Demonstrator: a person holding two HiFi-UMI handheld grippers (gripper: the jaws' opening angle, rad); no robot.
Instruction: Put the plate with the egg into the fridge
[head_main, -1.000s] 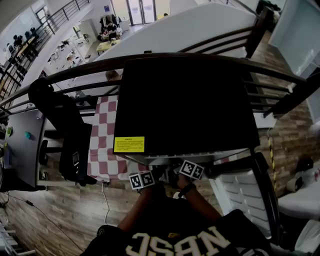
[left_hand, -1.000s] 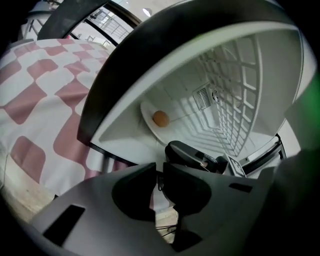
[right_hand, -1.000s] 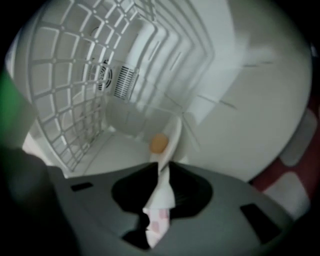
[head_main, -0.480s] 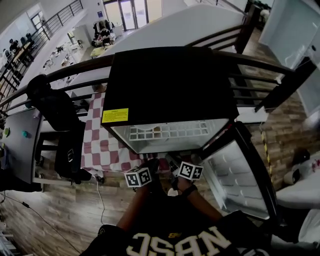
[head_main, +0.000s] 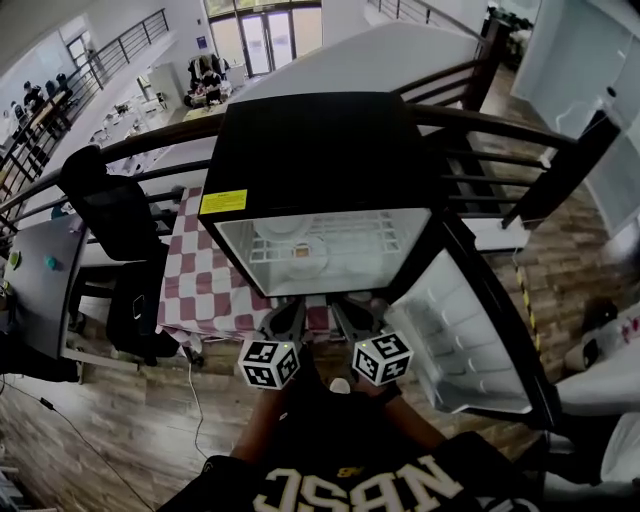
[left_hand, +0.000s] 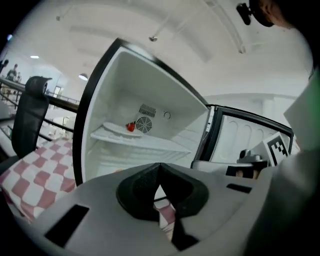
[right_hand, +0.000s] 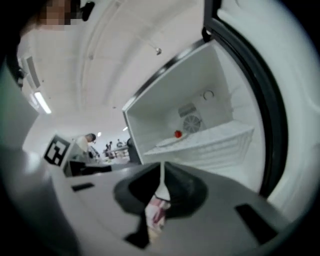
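Note:
The small black fridge (head_main: 310, 160) stands open, its door (head_main: 470, 340) swung out to the right. On its white shelf lies a white plate (left_hand: 119, 129) with a small red thing (left_hand: 131, 127) on it; the right gripper view shows the same plate (right_hand: 167, 141). From the head view the plate (head_main: 300, 262) shows through the wire shelf. My left gripper (head_main: 283, 320) and right gripper (head_main: 352, 318) hang side by side just in front of the opening, both empty. The left gripper (left_hand: 160, 167) is shut. The right gripper (right_hand: 162, 167) is closing, with only a sliver of gap.
The fridge stands on a table with a red and white checked cloth (head_main: 205, 290). A black office chair (head_main: 110, 215) is at the left, a dark railing (head_main: 500, 130) runs behind. The open door blocks the right side.
The fridge's inside has come into full view, with the door wide open at the right. Both grippers have drawn back from the fridge towards my body and sit lower in the picture.

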